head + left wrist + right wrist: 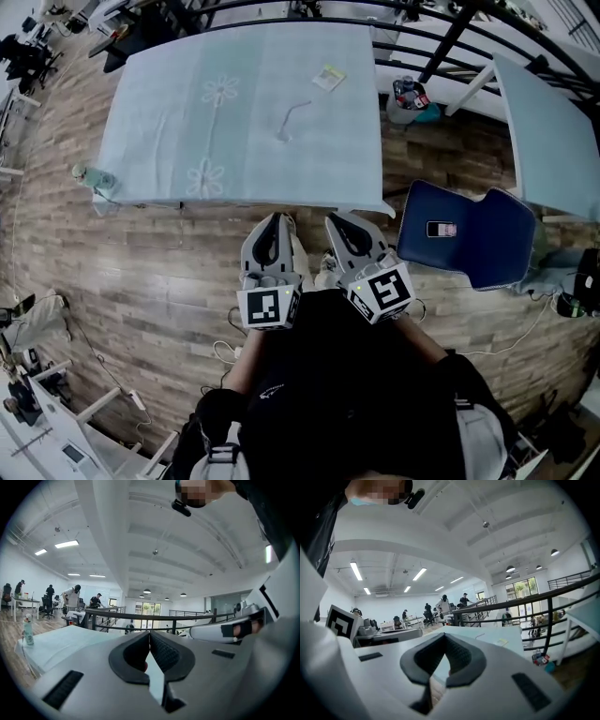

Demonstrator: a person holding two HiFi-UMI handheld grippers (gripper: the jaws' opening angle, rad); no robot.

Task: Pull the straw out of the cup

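Note:
A thin bent straw [296,116] rises from a small clear cup [283,137] near the middle of the light blue clothed table [169,103]; the cup is too small to make out well. Both grippers are held side by side over the wooden floor, short of the table's near edge, pointing toward it. My left gripper [275,218] is shut and holds nothing, its pads [157,649] meeting at the tips. My right gripper [336,221] is also shut and holds nothing. In the right gripper view the straw [479,636] shows faintly on the table beyond the gripper [444,636].
A yellowish note [328,77] lies at the table's far right. A spray bottle [94,178] stands at its near left corner. A blue chair [469,239] with a phone [441,229] is to the right, a small bin [410,99] beyond it. Black railings run behind the table.

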